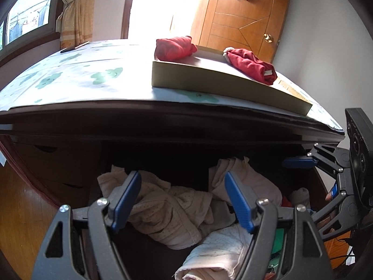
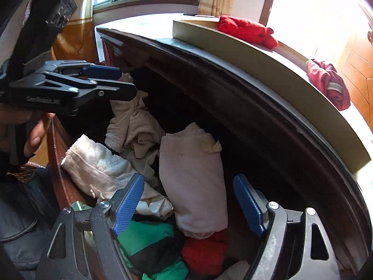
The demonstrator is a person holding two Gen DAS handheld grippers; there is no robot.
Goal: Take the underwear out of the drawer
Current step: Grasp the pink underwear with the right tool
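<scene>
Both grippers open over the drawer
Right gripper straddles a pale rolled garment for pickup; left gripper waits, jaws apart, empty.

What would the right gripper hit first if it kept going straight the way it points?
Most likely the pale pink rolled garment in the drawer, which lies between the open jaws of the right gripper. Depth is hard to judge; nothing else seems nearer.
</scene>
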